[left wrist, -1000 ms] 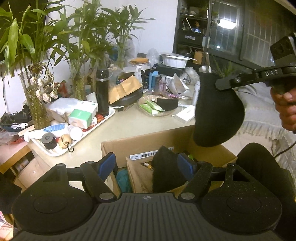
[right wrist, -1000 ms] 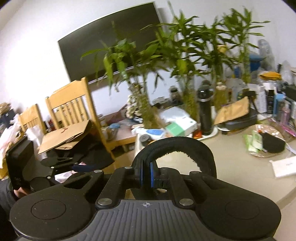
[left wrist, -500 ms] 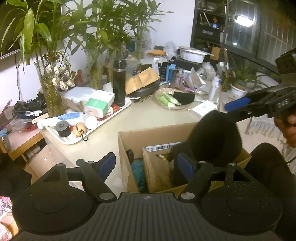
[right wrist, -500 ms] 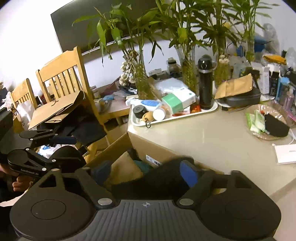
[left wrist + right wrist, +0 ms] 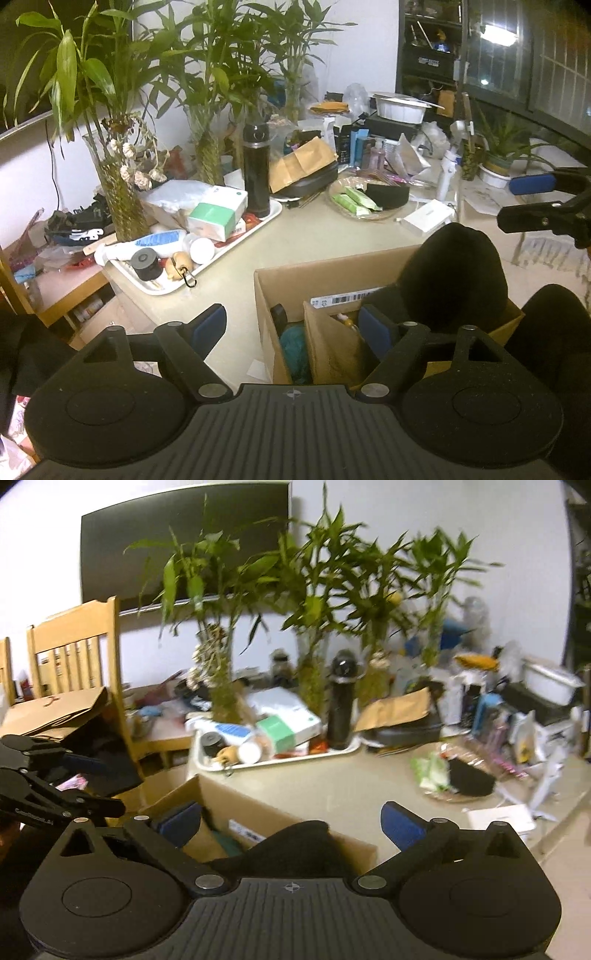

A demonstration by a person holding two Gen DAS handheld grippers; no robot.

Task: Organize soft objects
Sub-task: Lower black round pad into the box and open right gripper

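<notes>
Black soft pad (image 5: 452, 273) sat slumped over the far rim of the cardboard box (image 5: 325, 273) on the table (image 5: 314, 236), half in, half out. It looked light, floppy, prob. foam or fleece, non-fragile; likely to sag when lifted, so best pinched at the raised top edge or pushed down into the box. Right gripper (image 5: 291, 821) was opening, fingers wide, pad below them w/o contact. Left gripper (image 5: 291, 325) was also opening, fingers wide apart over the box front, holding nothing.
</notes>
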